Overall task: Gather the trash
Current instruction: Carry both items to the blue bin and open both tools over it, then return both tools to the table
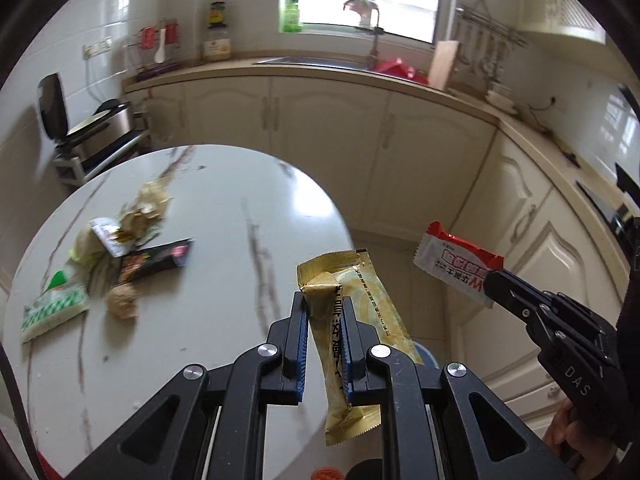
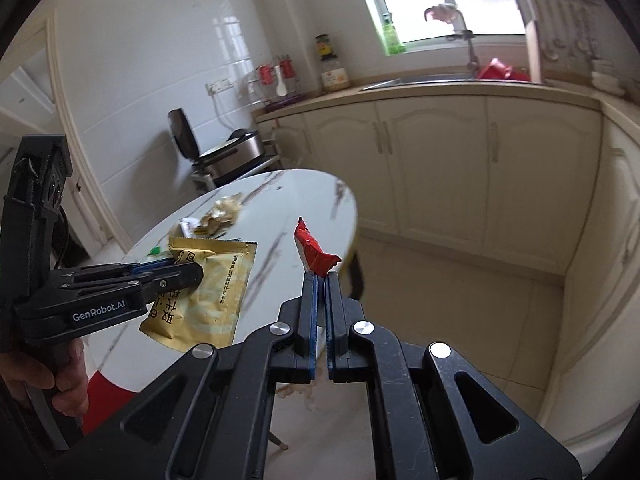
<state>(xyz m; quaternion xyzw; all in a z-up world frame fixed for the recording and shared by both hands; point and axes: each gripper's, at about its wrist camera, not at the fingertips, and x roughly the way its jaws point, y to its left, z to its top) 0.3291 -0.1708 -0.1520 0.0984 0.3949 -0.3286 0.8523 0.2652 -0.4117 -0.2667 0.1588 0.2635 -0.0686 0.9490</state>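
My left gripper (image 1: 323, 300) is shut on a gold snack wrapper (image 1: 352, 300), held up past the edge of the round marble table (image 1: 224, 240). From the right wrist view the same gold wrapper (image 2: 216, 292) hangs flat from the left gripper (image 2: 188, 272). My right gripper (image 2: 320, 276) is shut on a red and white wrapper (image 2: 314, 250); that wrapper (image 1: 456, 260) and the right gripper (image 1: 494, 286) show at the right of the left wrist view, over the floor. More trash lies on the table: a green and white packet (image 1: 54, 306), a black wrapper (image 1: 154, 260) and crumpled paper (image 1: 144, 208).
Cream kitchen cabinets (image 1: 360, 140) run along the back and right, with a sink (image 1: 312, 62) under the window. A low rack with an appliance (image 1: 96, 136) stands left of the table. A blue rim (image 1: 426, 354) shows below the gold wrapper. Tiled floor (image 2: 440, 300) lies right of the table.
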